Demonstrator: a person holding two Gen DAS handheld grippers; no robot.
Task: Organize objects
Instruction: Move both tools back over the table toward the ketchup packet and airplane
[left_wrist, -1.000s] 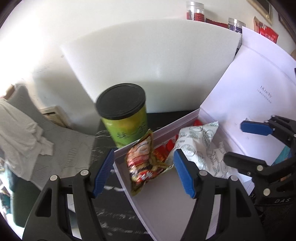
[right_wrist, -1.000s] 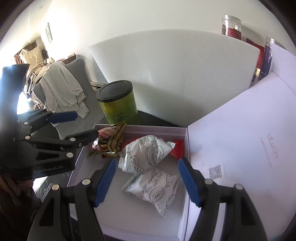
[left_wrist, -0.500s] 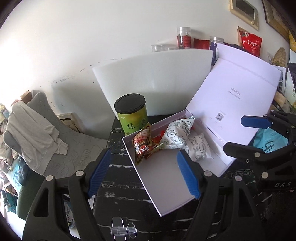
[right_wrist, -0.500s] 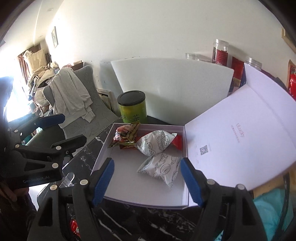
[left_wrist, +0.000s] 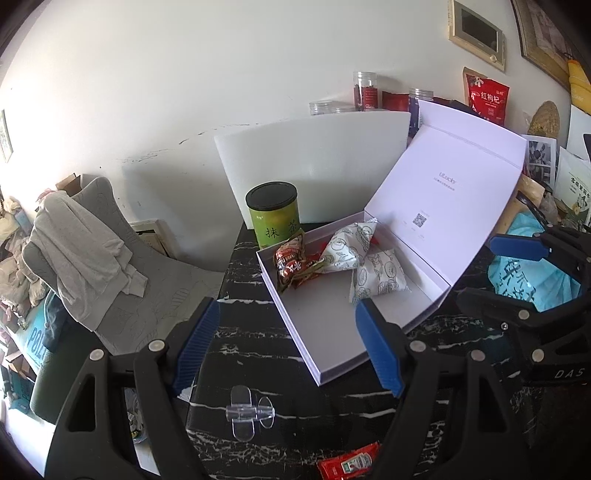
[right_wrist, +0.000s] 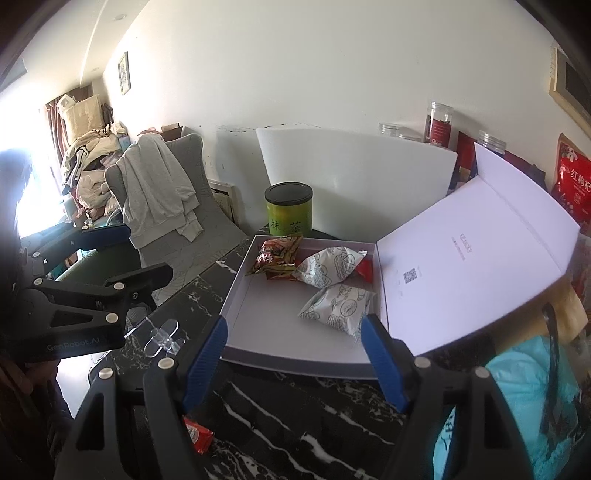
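Where the black marbled tabletop (left_wrist: 258, 354) meets the wall, an open white gift box (left_wrist: 332, 332) lies flat, lid (left_wrist: 443, 192) tilted back at its right.

Contents, far end of box: one red-brown snack packet (left_wrist: 290, 260) at the left wall; two white printed pouches (left_wrist: 345, 248), (left_wrist: 378, 275) beside it, the first overlapping a red wrapper (right_wrist: 365, 268). Near half of the box floor bare.

Behind the box, touching or just beside its far corner: green matcha tin (left_wrist: 275, 218) with black lid, upright, before a leaning white foam board (left_wrist: 314, 162).

On the tabletop, near edge: clear plastic clip (left_wrist: 245, 411); red sauce sachet (left_wrist: 349, 461), well apart from the box.

Left hand-held gripper (left_wrist: 288, 345): jaws wide, nothing between them, above the tabletop at the box's near left corner. Right hand-held gripper (right_wrist: 295, 358): jaws wide, empty, over the box's near edge.

Left of tabletop: grey chair (right_wrist: 192, 206) draped with a pale garment (right_wrist: 159, 184).
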